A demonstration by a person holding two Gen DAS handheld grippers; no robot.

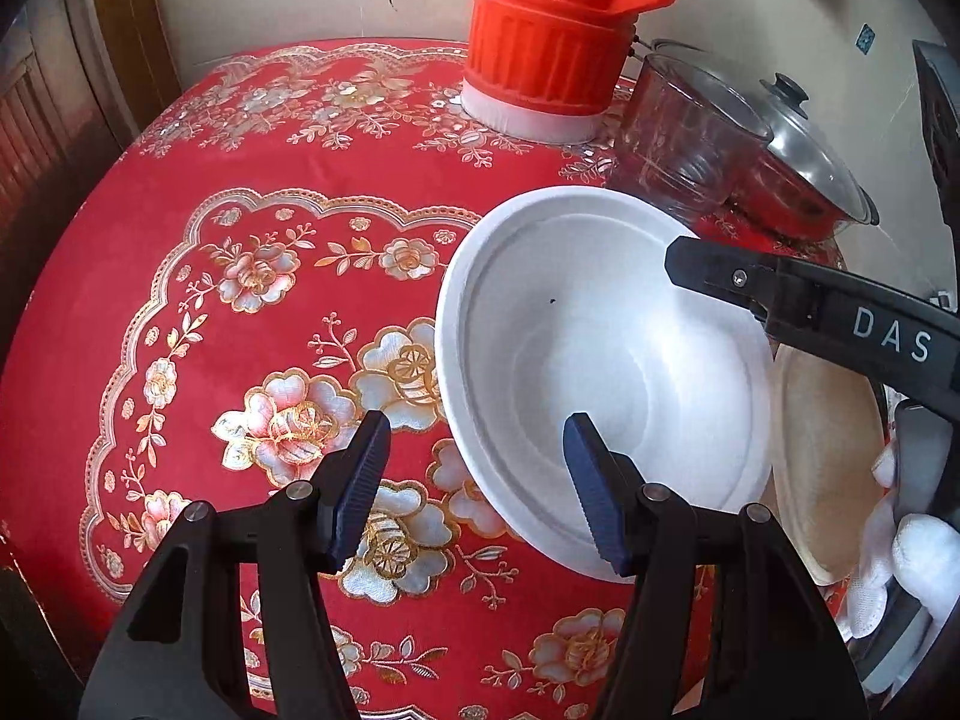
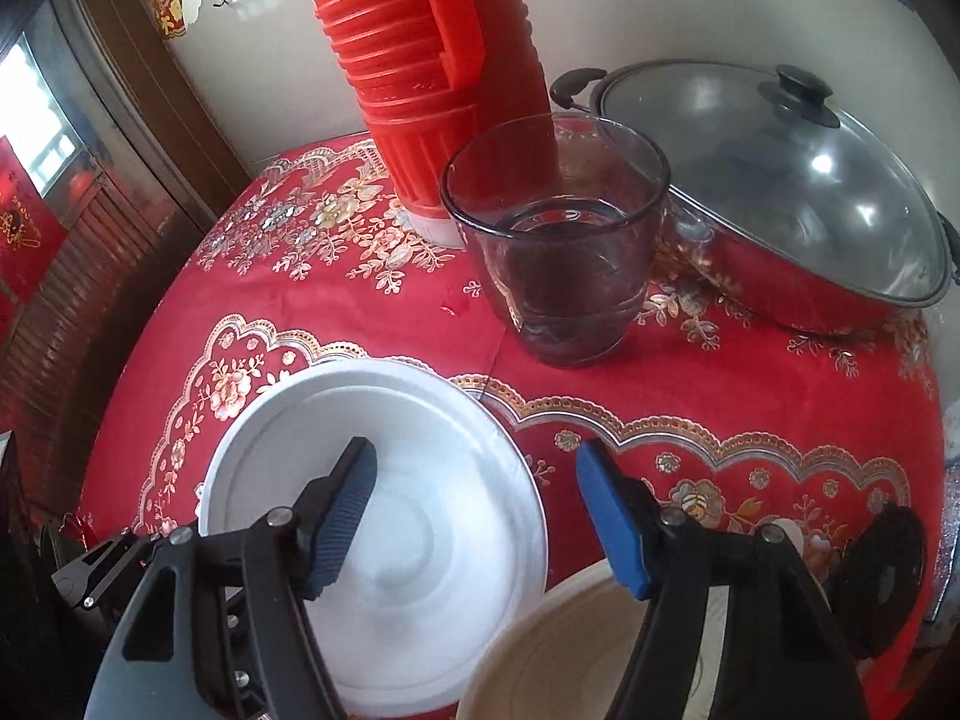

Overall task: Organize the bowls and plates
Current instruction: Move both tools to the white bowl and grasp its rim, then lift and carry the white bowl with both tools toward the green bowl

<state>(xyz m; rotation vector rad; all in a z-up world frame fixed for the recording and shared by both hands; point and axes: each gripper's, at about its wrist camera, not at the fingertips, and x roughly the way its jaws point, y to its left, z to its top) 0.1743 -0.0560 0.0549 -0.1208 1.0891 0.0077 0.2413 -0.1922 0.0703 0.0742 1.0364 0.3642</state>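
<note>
White foam bowl [image 1: 606, 372] is being approached on the red flowered tablecloth [image 1: 198, 252], touching a tan bowl [image 1: 828, 456] on its right. Its near rim is being straddled by the left gripper [image 1: 474, 480], jaws apart, nothing clamped. Further right, the right gripper [image 2: 480, 516] is being held open across the white bowl's far rim, unpinched. Light foam could be tipped or crushed, or the glass [image 2: 558, 252] knocked. A lidded pot [image 2: 780, 198] is being shown whole only in the right view; a gloved hand [image 1: 912, 546] only in the left.
</note>
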